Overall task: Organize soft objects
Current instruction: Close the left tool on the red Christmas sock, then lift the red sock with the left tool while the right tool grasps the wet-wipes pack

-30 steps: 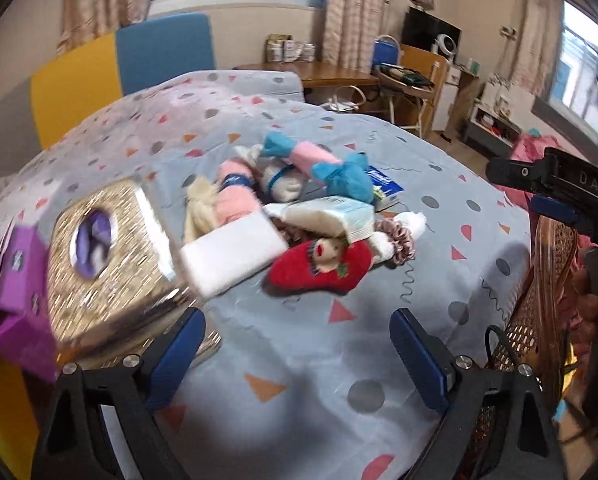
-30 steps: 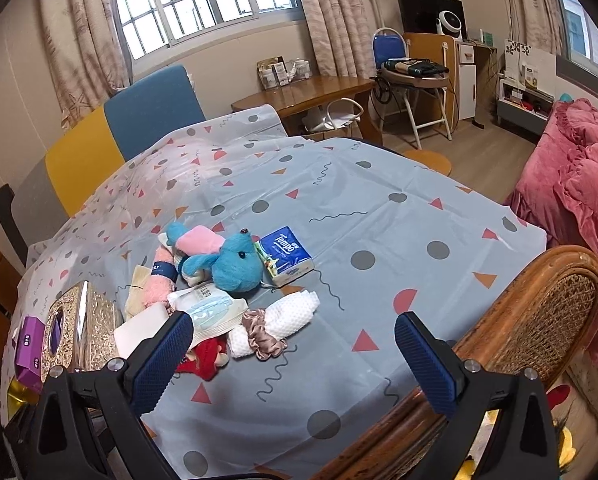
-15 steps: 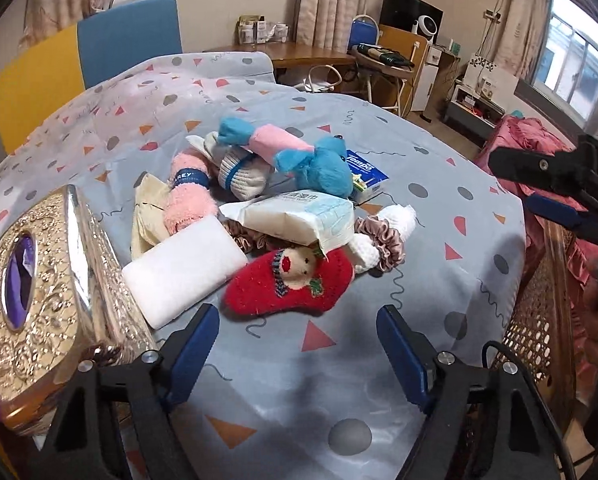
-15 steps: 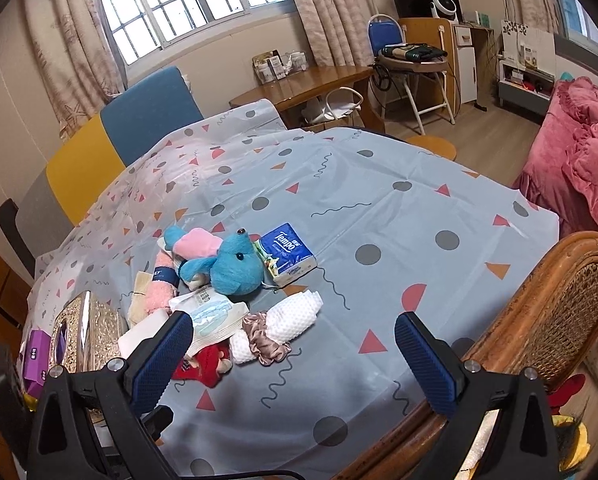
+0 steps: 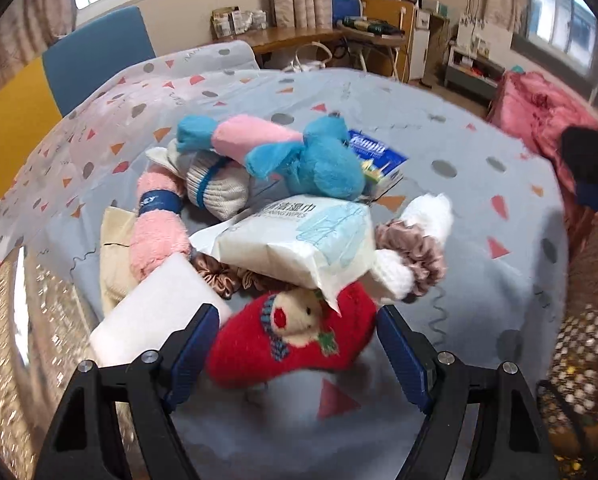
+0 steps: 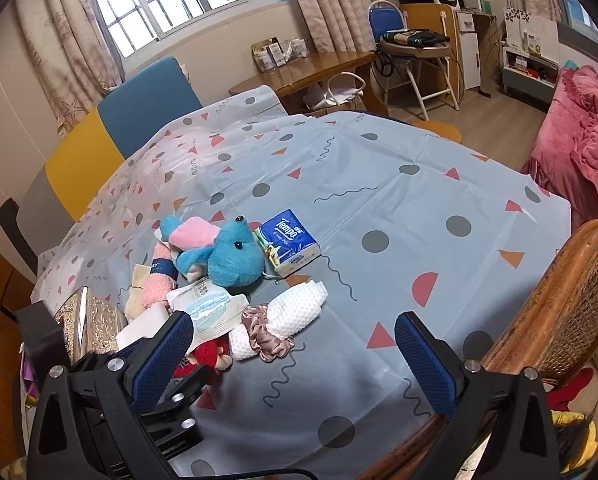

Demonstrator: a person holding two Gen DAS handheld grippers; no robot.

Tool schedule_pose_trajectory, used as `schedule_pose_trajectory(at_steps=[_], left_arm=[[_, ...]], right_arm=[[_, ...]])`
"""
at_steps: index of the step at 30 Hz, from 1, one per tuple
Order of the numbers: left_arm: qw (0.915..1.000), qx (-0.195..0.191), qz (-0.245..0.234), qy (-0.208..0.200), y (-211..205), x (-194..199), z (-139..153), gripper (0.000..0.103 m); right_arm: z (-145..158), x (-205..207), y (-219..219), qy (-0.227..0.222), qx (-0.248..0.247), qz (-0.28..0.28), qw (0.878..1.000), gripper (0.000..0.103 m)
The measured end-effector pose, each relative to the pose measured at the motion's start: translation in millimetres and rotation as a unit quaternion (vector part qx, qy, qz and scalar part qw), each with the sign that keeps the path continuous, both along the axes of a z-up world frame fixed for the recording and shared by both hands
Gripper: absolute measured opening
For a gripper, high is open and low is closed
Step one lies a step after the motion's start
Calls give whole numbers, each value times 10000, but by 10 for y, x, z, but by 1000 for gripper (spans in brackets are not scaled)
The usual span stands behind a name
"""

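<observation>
Left gripper point(image 5: 299, 346) spread wide, nothing gripped; its blue pads flank the red stocking point(image 5: 295, 336) low in the left wrist view, one pad at each end. Stocking lies flat on the tablecloth point(image 5: 479, 208), long axis left-right across the frame, bear face and a small holly sprig on top. A wipes pack point(image 5: 299, 240) overlaps its upper edge; print reads "CLEANING WIPES" under Chinese characters, long axis also roughly left-right. Pink rolled towel point(image 5: 159, 228) runs near to far, dark band with partial lettering ending in "Y". Blue plush point(image 5: 323, 164) sits behind the pack, pink-and-blue limb stretched to the left. Blue tissue packet point(image 5: 375, 152) behind the plush, lettering too blurred here. White roll point(image 5: 415, 240) with a mauve scrunchie point(image 5: 419, 252) around it lies right of the pack, angled up-right. White block point(image 5: 155, 312) touches the left pad; gold tissue box point(image 5: 31, 320) at far left. Right wrist view: right gripper point(image 6: 295, 356) also spread, holding nothing, above the near table edge. The pile sits left of centre. Tissue packet point(image 6: 289, 242) reads "Tempo" twice, long axis diagonal. Blue plush point(image 6: 231, 258) faces up-right. White roll point(image 6: 287, 312) points up-right, scrunchie point(image 6: 265, 338) at its lower end. Stocking point(image 6: 207, 354) partly hidden behind the right gripper's left finger, with the left gripper point(image 6: 171, 396) below it.
</observation>
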State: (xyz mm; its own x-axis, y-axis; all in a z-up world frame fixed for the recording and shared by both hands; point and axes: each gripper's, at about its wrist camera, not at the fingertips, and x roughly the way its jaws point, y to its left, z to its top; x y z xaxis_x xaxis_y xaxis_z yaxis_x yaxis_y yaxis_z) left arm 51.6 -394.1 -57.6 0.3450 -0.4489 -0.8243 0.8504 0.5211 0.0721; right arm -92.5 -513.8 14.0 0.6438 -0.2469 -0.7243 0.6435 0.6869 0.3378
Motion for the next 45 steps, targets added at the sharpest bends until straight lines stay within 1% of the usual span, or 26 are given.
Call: schedule_pose_trajectory(at_steps=[1, 2, 3, 4, 5, 6, 7, 9, 13, 15, 17, 21, 23, 27, 30, 35, 36, 37, 38, 40, 41, 45], left_arm=[[10000, -9, -22, 44, -18, 26, -35, 81], [9999, -17, -45, 125, -36, 57, -78, 77], [9998, -20, -82, 188, -54, 64, -108, 57], [9996, -30, -132, 253, -57, 64, -129, 49], [9995, -115, -158, 267, -35, 48, -127, 46], [9992, -183, -190, 292, -4, 21, -123, 38], [9991, -230, -192, 303, 28, 6, -114, 32], [9989, -313, -144, 310, 124, -43, -80, 28], [9990, -328, -71, 301, 326, -170, -53, 28], [9992, -323, -54, 238, 443, -268, -62, 28], [9992, -340, 1, 200, 528, -325, -68, 28], [9993, -347, 100, 98, 685, -429, -64, 28], [9993, -348, 113, 52, 724, -459, -68, 28], [9993, -342, 157, 10, 751, -481, -78, 28], [9992, -364, 175, 16, 760, -486, -86, 28], [9988, -447, 199, 36, 792, -485, -95, 28], [9987, -459, 198, 39, 801, -482, -98, 28], [9986, -481, 206, 52, 809, -480, -97, 28], [9984, -508, 227, 89, 819, -474, -92, 28], [9980, -550, 265, 149, 832, -462, -71, 27], [9977, -577, 290, 179, 848, -460, -55, 27], [9964, -734, 356, 239, 938, -455, 49, 27]], right_arm=[[-4, 5, -6, 4, 9, 0, 10000, 103], [-11, 7, -12, 14, 33, 3, 10000, 103], [-26, 12, -20, 7, 88, 25, 10000, 103], [-34, 10, -26, -2, 116, 27, 9999, 103], [-35, 6, -24, -5, 99, 17, 9999, 103], [-36, 5, -23, -9, 100, 12, 9999, 103], [-36, 7, -21, -8, 96, 17, 10000, 103], [-37, 15, -16, -1, 85, 30, 10000, 102], [-48, 43, -5, 81, 81, 93, 9999, 96], [-50, 91, 1, 205, 84, 165, 9996, 94], [-28, 162, 11, 283, 54, 271, 9992, 90], [-9, 507, 55, 527, 264, 810, 9950, 88], [-35, 707, 107, 728, 228, 1088, 9911, 88], [-195, 1114, 165, 1191, 247, 1494, 9813, 88], [-356, 1377, 176, 1586, 117, 1568, 9747, 88], [-610, 1662, 226, 1790, 116, 1764, 9678, 87], [-672, 1697, 250, 1754, 95, 1811, 9676, 81], [-722, 1714, 268, 1674, 84, 1830, 9687, 61], [-763, 1719, 279, 1637, 109, 1836, 9692, 58], [-700, 1713, 301, 1515, -18, 1898, 9701, 44], [-681, 1701, 309, 1455, -86, 1934, 9702, 42], [-714, 1687, 267, 1409, 115, 1951, 9705, 41]])
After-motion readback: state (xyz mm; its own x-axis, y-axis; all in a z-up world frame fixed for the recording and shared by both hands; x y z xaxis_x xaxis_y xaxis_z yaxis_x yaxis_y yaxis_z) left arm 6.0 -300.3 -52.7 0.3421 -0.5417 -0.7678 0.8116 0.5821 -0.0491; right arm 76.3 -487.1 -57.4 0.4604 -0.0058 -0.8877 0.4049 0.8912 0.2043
